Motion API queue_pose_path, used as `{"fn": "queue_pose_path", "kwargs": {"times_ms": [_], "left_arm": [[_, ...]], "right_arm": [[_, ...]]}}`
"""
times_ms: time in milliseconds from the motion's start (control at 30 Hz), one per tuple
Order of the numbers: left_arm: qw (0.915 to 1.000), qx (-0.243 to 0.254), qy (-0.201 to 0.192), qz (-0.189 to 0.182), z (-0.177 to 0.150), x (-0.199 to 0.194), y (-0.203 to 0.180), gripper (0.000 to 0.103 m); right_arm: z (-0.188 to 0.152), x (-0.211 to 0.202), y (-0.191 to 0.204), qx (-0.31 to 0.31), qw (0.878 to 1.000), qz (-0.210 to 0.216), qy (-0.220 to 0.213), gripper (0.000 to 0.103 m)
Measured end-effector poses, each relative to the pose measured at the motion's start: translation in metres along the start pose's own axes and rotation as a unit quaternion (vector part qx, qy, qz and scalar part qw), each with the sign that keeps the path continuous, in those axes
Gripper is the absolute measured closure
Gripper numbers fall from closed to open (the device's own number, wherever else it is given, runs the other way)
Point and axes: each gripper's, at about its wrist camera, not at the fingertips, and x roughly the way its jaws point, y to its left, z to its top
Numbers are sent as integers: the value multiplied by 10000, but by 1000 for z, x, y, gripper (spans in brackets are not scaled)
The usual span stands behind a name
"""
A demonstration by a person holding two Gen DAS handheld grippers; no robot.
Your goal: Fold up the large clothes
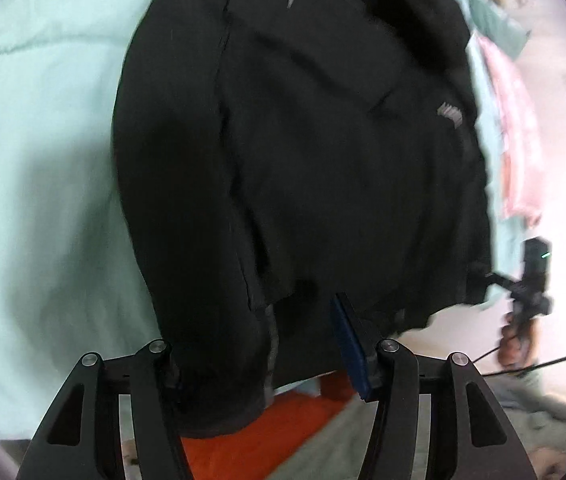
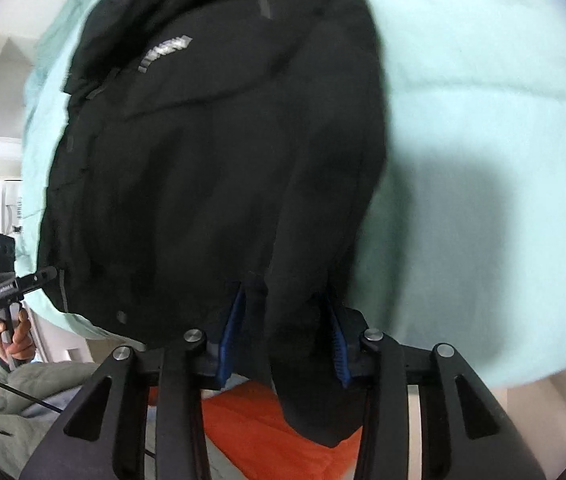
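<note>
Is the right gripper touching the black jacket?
Touching. The right wrist view shows the black jacket hem running between the right gripper jaws, cloth against both blue pads.

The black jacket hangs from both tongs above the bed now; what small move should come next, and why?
Probably lower both tongs together toward the light green bedding, because the black jacket hangs bunched between the left tongs and the right tongs, and its hem dangles off the bed edge, so it cannot be folded yet.
</note>
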Motion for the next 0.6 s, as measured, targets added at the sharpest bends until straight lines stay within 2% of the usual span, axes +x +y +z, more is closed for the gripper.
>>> {"fn": "queue_pose_path", "kwargs": {"times_ms": [67, 100, 133, 167, 200, 267, 333, 367, 433, 500, 600], "left_arm": [[9998, -146, 6, -132, 2, 5, 0, 45], [9996, -186, -38, -221, 1, 5, -1, 50], [9993, -183, -80, -310, 2, 1, 0, 57], [9991, -170, -141, -361, 4, -2, -5, 70], [9990, -143, -204, -367, 7, -4, -11, 75], [9992, 3, -276, -272, 11, -4, -25, 77], [9995, 103, -240, -158, 16, 4, -35, 77], [9997, 141, -166, -86, 15, 1, -24, 77], [9999, 123, -52, -12, 14, 6, -21, 77], [9997, 137, 155, 149, 11, 7, -10, 77], [9977, 291, 332, 520, 8, 10, -6, 77]], "right_arm": [[-8, -1, -7, 98, 9999, 46, 57, 58], [-11, -3, -8, 124, 9998, 111, 61, 58], [-12, -4, -8, 132, 9998, 170, 59, 58], [-14, -6, -8, 125, 9996, 261, 54, 56], [-15, -7, -5, 89, 9992, 376, 78, 56], [-19, -6, 3, -70, 9986, 484, 178, 56], [-25, 2, 16, -305, 9989, 229, 259, 55], [-26, 6, 15, -289, 9992, 88, 277, 56], [-25, 11, 5, 25, 9998, 27, 197, 64], [-25, 7, -7, 339, 9994, 80, -7, 82], [-26, -3, 1, 190, 9997, 109, -110, 87]]}}
